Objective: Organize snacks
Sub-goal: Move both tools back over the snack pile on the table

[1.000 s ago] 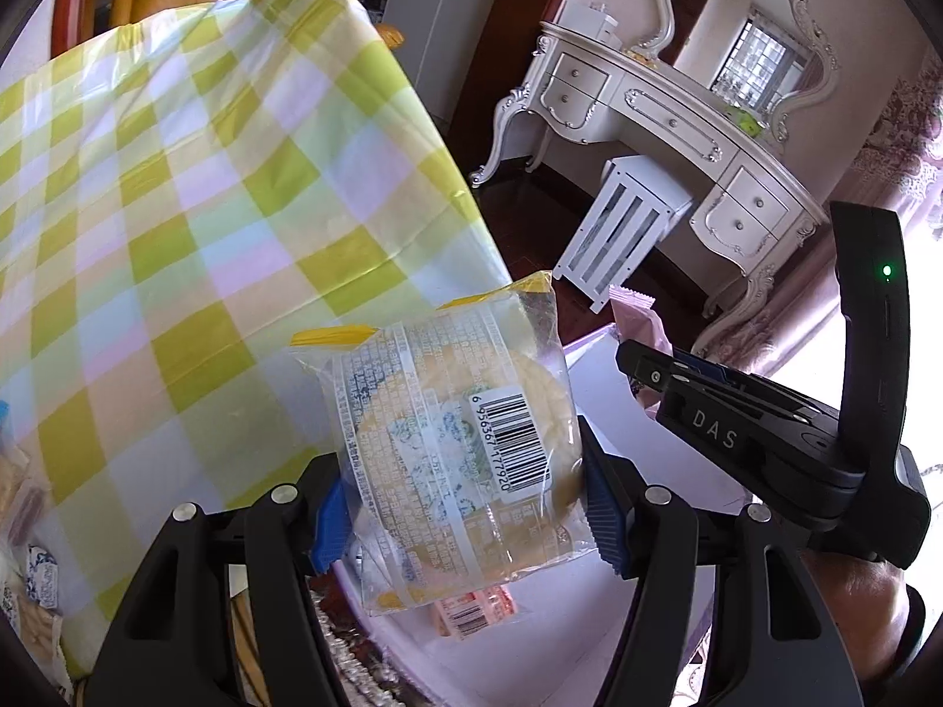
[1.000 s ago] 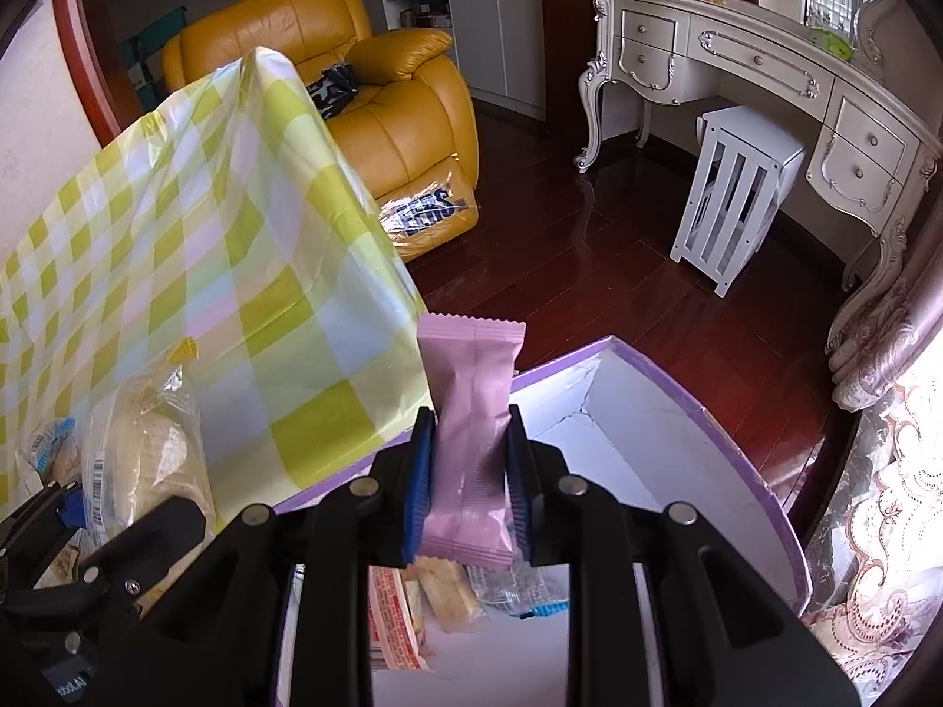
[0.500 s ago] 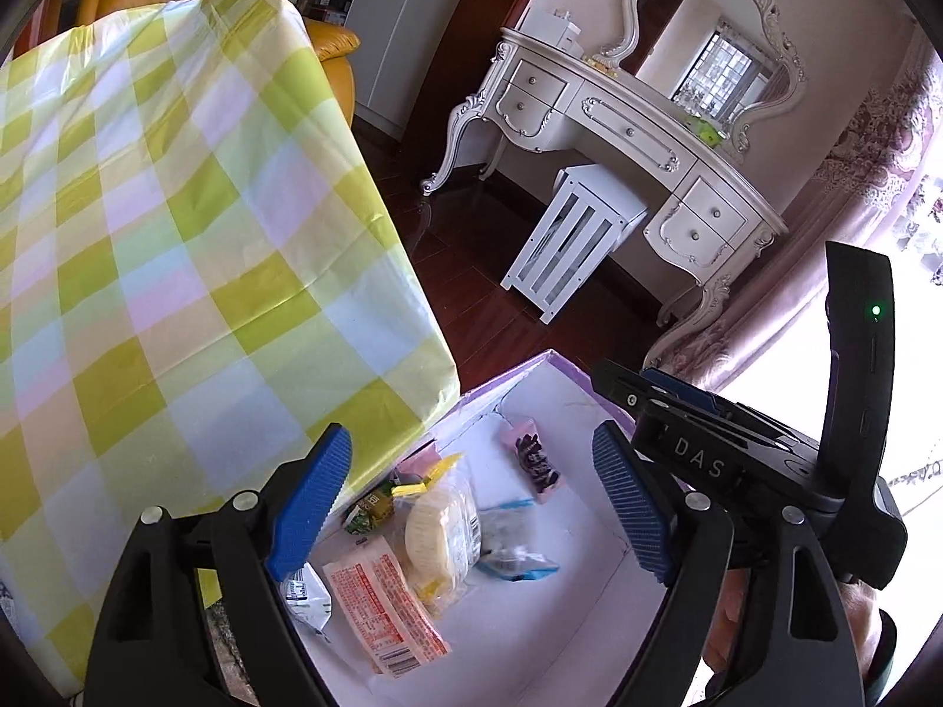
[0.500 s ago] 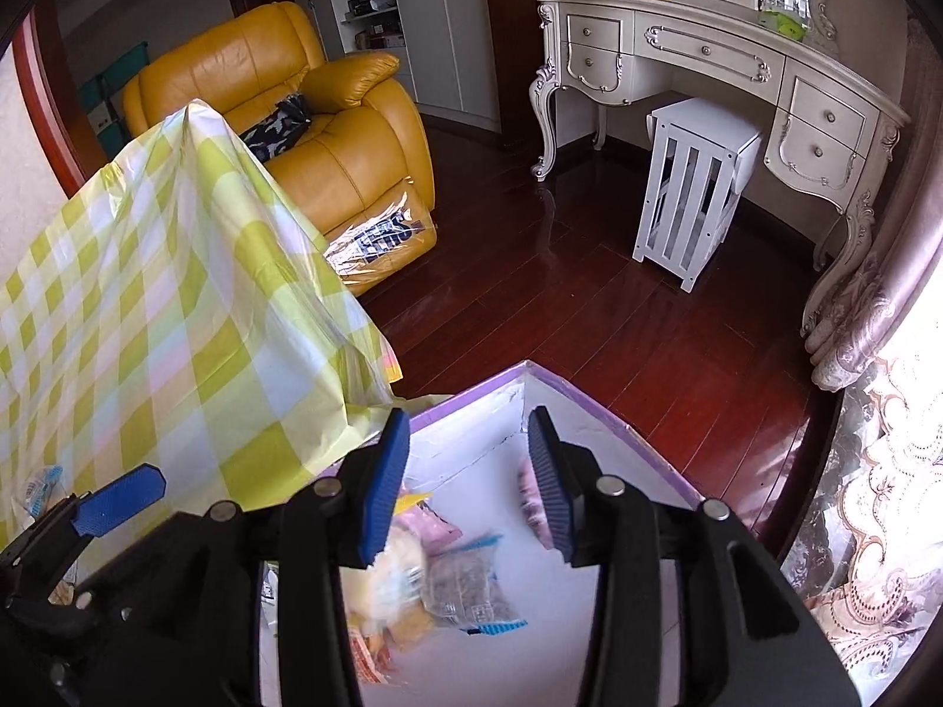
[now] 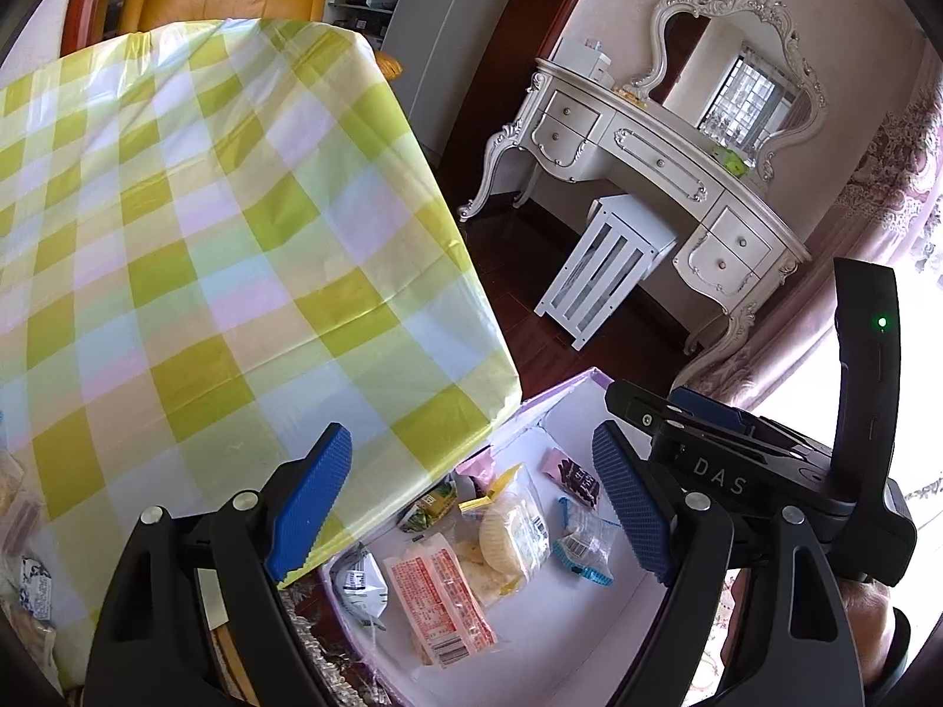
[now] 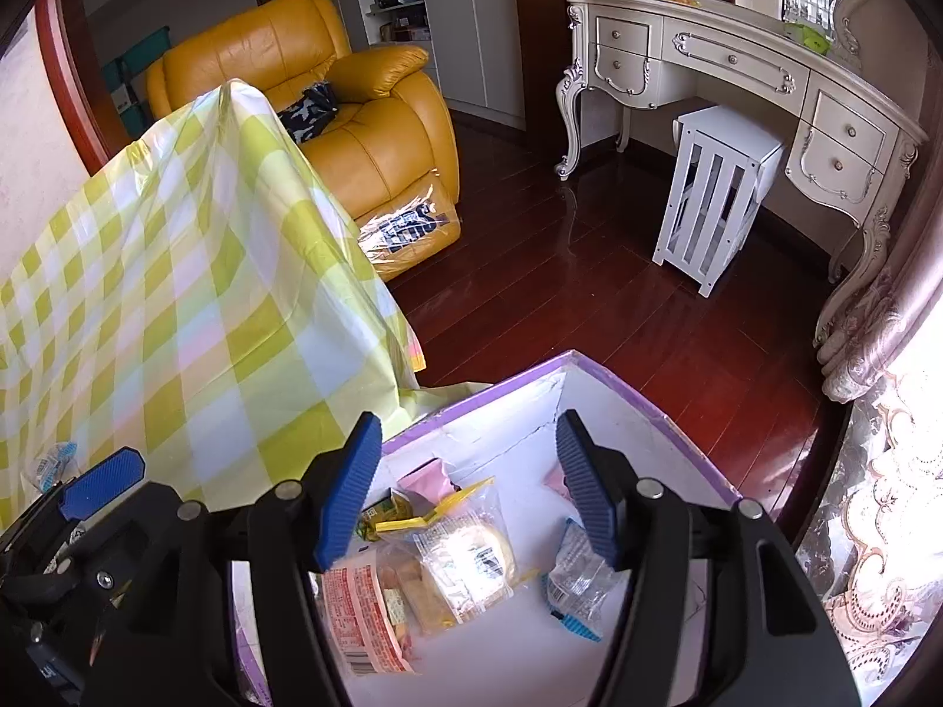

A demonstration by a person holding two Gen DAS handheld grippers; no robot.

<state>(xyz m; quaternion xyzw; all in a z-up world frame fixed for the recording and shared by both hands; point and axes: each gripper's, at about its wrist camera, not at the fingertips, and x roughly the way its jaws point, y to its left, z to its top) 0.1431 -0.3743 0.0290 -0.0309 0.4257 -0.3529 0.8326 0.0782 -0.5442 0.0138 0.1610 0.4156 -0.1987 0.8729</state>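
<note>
A white box with a purple rim [image 5: 589,378] [image 6: 648,400] stands below the table's corner and holds several snacks. Among them are a clear-wrapped round cake [image 5: 507,530] [image 6: 465,554], a red-and-white packet [image 5: 442,595] [image 6: 359,607], a blue-edged clear packet [image 5: 580,542] [image 6: 574,583] and a pink packet [image 5: 569,471] [image 6: 553,478]. My left gripper [image 5: 471,471] hangs open over the box with nothing between its blue pads. My right gripper [image 6: 465,459] is also above the box. Its jaws are opening and nothing is between them.
A table under a yellow-green checked cloth [image 5: 206,235] [image 6: 177,324] fills the left side, with more wrapped snacks [image 5: 29,589] [image 6: 50,465] at its near left. Beyond are dark red floor, a yellow armchair [image 6: 353,118], a white stool [image 6: 719,188] and a white dressing table [image 6: 737,70].
My left gripper opened and the clear-wrapped cake dropped into the box. My right gripper let go of the pink packet, which now lies in the box, and its jaws kept widening.
</note>
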